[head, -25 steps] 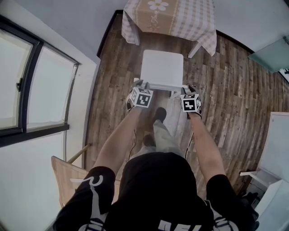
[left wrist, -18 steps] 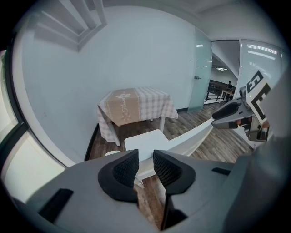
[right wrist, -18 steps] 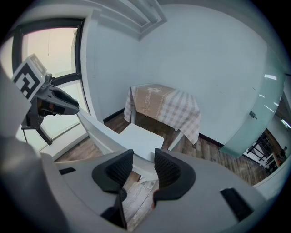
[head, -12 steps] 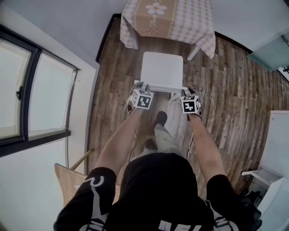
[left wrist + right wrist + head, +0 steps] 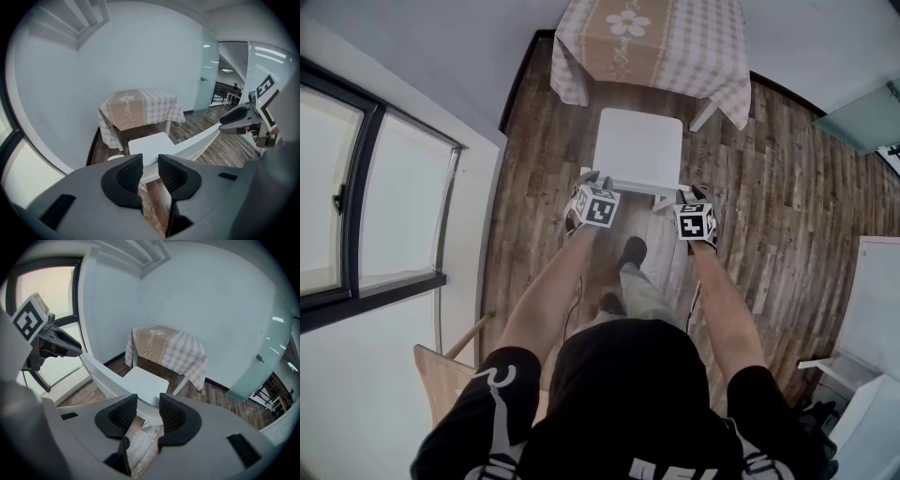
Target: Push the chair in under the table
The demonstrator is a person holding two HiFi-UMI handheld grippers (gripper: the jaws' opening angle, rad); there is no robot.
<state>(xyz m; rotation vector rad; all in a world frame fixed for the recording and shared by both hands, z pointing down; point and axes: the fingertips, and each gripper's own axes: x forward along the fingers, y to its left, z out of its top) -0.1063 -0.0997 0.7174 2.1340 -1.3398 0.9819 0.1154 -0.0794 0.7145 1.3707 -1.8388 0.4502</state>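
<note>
Jaws on my left gripper and right gripper both pinch the chair by its back. I should push evenly toward the tabletop at twelve o'clock.

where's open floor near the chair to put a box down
The widest bare floor lies right of the chair, out to the white cabinet. On the left, only a narrow strip runs between chair and wall. It is crowded between chair and table, and behind the chair, where the left gripper, right gripper and the person's legs are.
</note>
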